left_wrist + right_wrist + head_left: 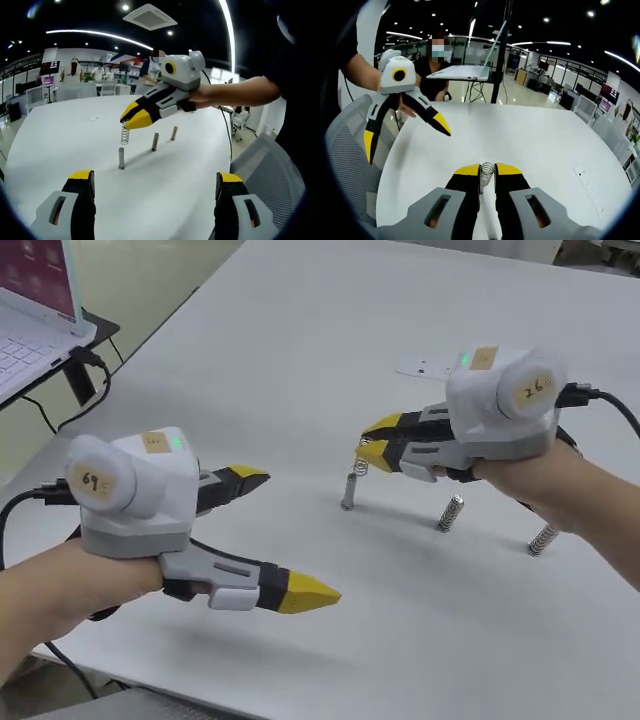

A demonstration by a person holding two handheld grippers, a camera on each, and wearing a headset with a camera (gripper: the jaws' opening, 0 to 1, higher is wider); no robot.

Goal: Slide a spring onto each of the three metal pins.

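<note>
The table point(300, 340) is smooth and matt. The spring point(360, 468) is bright coiled metal wire; the bare pin point(348, 492), duller metal. The right tongs point(364, 440) look matt plastic.

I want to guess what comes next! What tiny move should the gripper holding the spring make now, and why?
Probably lower the right gripper straight down, so the spring slips over the bare pin. The spring hangs pinched in its fingers almost directly above that pin, and the two other springs already sit on their pins.
</note>
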